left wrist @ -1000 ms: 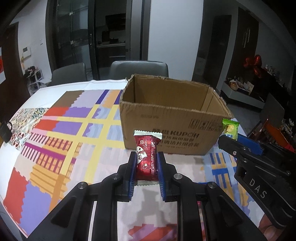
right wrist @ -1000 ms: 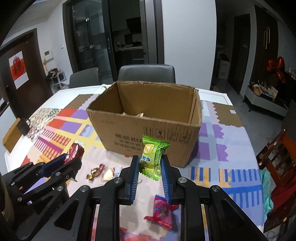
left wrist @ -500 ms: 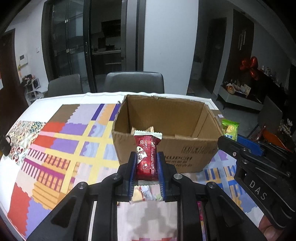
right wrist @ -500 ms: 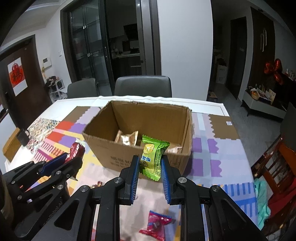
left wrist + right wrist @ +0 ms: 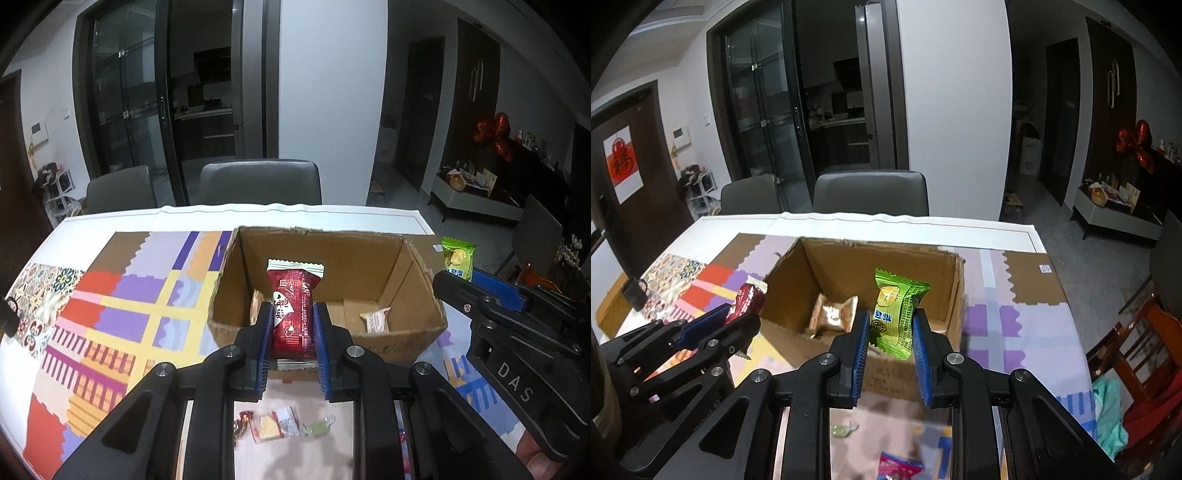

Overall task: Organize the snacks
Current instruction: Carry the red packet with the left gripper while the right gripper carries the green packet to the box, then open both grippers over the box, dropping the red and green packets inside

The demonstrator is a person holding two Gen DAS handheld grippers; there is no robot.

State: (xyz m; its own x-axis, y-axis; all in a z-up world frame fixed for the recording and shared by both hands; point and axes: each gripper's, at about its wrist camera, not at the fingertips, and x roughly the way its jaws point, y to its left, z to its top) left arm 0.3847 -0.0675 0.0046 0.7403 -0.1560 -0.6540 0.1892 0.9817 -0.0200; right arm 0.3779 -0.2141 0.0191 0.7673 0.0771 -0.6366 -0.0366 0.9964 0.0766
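Note:
My left gripper [image 5: 293, 314] is shut on a red snack packet [image 5: 293, 306], held upright above the near edge of an open cardboard box [image 5: 402, 339]. My right gripper [image 5: 891, 319] is shut on a green snack packet [image 5: 895, 310], also above the box's [image 5: 783, 336] near edge. The box holds a gold packet [image 5: 833, 314] and a small white packet [image 5: 375, 319]. The right gripper [image 5: 480, 291] with its green packet [image 5: 458, 258] shows at the right of the left wrist view. The left gripper [image 5: 738, 317] shows at the left of the right wrist view.
Loose candies [image 5: 280, 426] lie on the patterned tablecloth [image 5: 110, 314] below my left gripper. A pink packet [image 5: 899, 467] lies on the cloth below my right gripper. Two grey chairs [image 5: 258, 182] stand behind the table. A dark mug [image 5: 633, 291] sits at the table's left edge.
Both grippers have risen and moved forward with their packets, from in front of the box's near wall to above its near edge. The box's inside has come into view.

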